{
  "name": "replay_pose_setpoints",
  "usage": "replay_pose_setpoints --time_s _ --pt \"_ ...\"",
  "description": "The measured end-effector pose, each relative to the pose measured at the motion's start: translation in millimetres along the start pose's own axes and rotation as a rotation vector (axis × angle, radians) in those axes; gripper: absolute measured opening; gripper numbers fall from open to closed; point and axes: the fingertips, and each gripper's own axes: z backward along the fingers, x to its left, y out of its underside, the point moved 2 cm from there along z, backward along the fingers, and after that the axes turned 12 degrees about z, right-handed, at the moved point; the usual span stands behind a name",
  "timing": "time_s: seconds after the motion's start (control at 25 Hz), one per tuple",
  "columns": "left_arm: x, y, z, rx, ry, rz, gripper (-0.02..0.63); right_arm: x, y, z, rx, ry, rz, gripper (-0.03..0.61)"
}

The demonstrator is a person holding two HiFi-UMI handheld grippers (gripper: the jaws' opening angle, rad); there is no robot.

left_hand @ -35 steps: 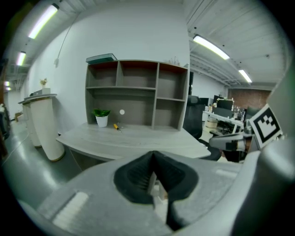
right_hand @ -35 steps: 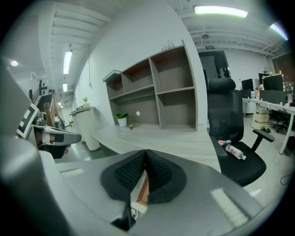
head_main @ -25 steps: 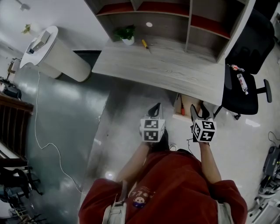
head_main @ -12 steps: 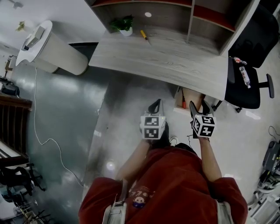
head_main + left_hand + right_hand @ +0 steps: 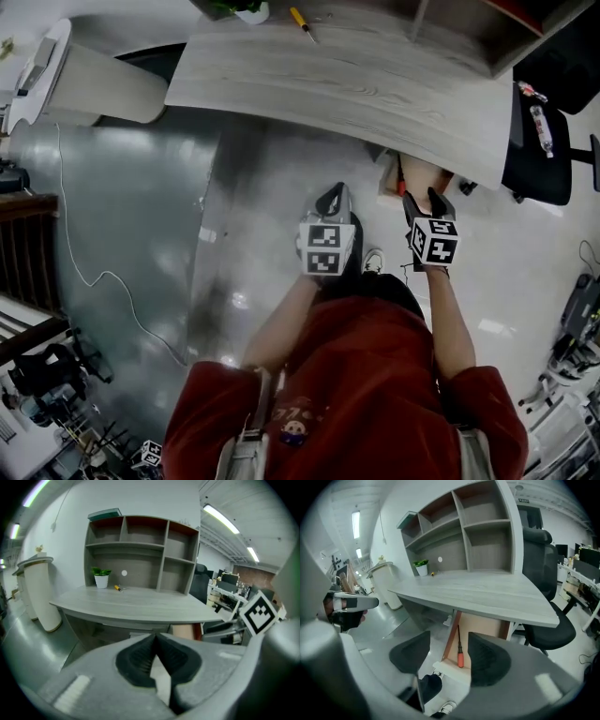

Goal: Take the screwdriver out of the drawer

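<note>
drawer point(image 5: 485, 626) holds screwdriver point(image 5: 459, 649); right hand-held gripper point(image 5: 448, 638) just opened, empty; left hand-held gripper point(image 5: 154, 638) closed

Matt grey wood-grain desk point(image 5: 375, 84), glossy floor point(image 5: 141, 206), seemingly bare wooden drawer point(image 5: 480, 623).

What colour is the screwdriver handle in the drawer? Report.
The screwdriver handle is orange; the right gripper view shows it best.

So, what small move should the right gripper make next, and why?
Probably ease the right gripper forward and down toward the orange handle of the screwdriver. Its jaws have just been opening and stand apart, holding nothing, and the screwdriver lies ahead in the open drawer, seen in the gap between them.
</note>
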Motion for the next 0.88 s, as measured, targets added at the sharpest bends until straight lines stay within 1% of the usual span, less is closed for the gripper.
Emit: replay_pose_setpoints --time_s 0.2,0.36,0.44,0.72,0.88 --pt "15 25 -29 0.077 0.017 -0.017 0.0 -2 35 -36 0.093 0.008 -0.034 0.241" --pt "30 29 -73 0.087 0.025 -0.032 0.0 -19 41 -84 0.117 0.025 -0.033 0.241" --pt "32 38 -92 0.106 0.03 -0.028 0.0 -27 52 -101 0.142 0.033 -0.039 0.241" --pt "44 63 -137 0.159 0.062 -0.035 0.0 -32 88 -145 0.241 0.05 -0.017 0.241" --pt "48 77 -157 0.185 0.092 -0.045 0.0 -33 106 -167 0.276 0.081 -0.019 0.241"
